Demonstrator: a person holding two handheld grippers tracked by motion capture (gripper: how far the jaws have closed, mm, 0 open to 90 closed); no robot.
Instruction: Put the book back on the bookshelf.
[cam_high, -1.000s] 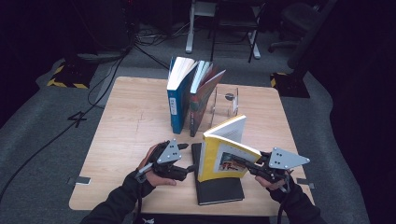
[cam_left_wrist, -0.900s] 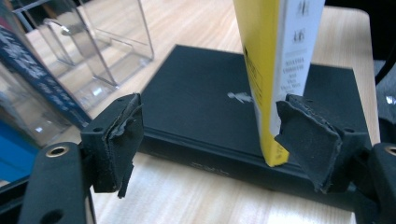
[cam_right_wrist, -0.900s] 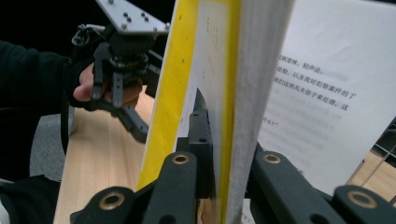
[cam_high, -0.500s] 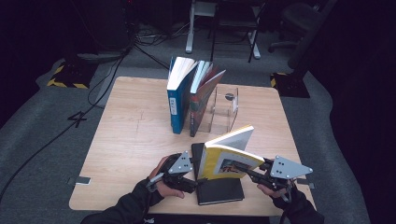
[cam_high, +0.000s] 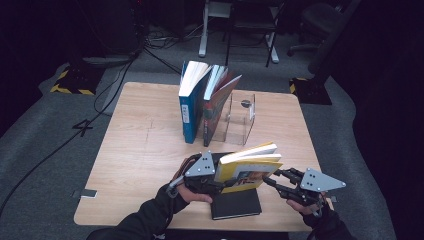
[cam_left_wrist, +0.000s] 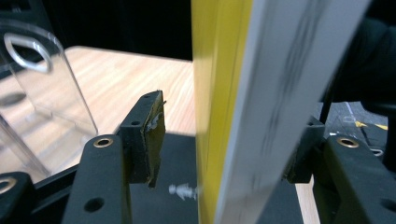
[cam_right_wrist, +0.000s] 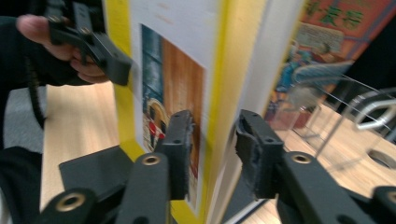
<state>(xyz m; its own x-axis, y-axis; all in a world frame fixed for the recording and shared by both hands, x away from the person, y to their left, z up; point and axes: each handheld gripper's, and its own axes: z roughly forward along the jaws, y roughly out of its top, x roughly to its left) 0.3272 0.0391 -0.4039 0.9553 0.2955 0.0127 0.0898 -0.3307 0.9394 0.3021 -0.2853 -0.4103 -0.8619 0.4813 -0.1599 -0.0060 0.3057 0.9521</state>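
Two claws share my yellow book (cam_high: 248, 168): left claw (cam_high: 218, 184) closing, not yet gripping; right claw (cam_high: 268, 181) loosening. Release only once left pinches firm.

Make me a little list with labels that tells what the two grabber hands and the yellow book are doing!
Work in hand: passing the yellow book from one gripper to the other
Left gripper: jaws around the book's near-left edge, have just been closing; one pad still off it
Right gripper: jaws have just been opening, book's edge between them, no firm squeeze visible
Under the book: black book lying flat on the table
Behind: blue book and red book standing, leaning on a clear bookend
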